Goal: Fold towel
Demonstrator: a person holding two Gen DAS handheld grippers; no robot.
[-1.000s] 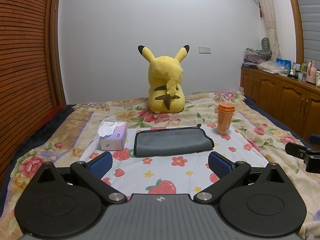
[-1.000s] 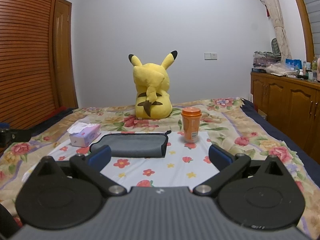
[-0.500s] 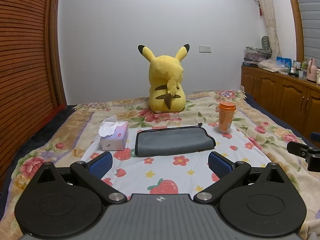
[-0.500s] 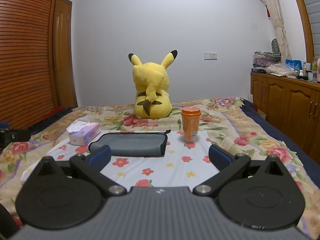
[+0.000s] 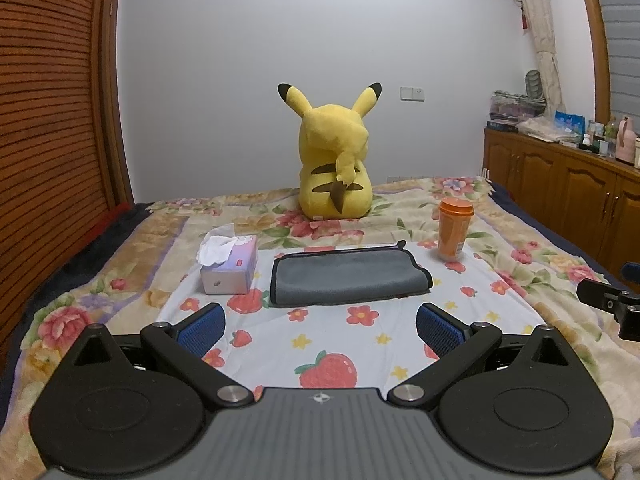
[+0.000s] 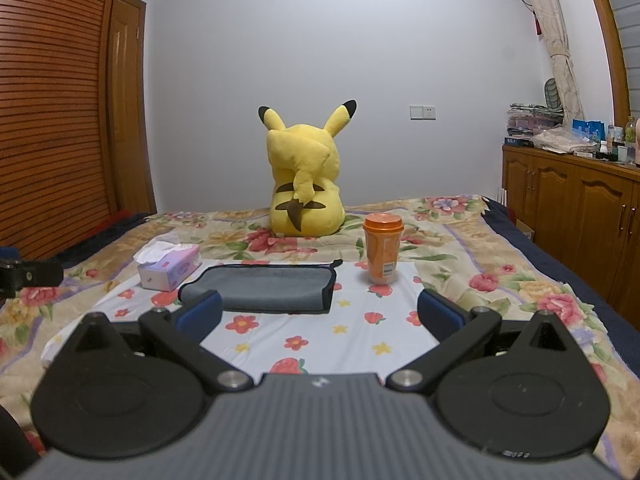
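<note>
Grey towel (image 5: 348, 278) sitting folded on the bed (image 5: 500, 240) – nobody's touching it

Left gripper (image 5: 320, 326) and right gripper (image 6: 319, 314) both spread wide, holding nothing; towel lies just beyond the fingers (image 5: 202, 326), between tissue box (image 5: 228, 264) and orange cup (image 5: 454, 232).

You can't read any words here. The orange cup (image 6: 382, 250) has a small white label, but its print is too tiny to read.

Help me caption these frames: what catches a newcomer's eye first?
A big yellow plush sits upright at the bed's far end, back to the cameras. Nearer, a folded grey towel lies flat between a tissue box and an orange cup.
</note>
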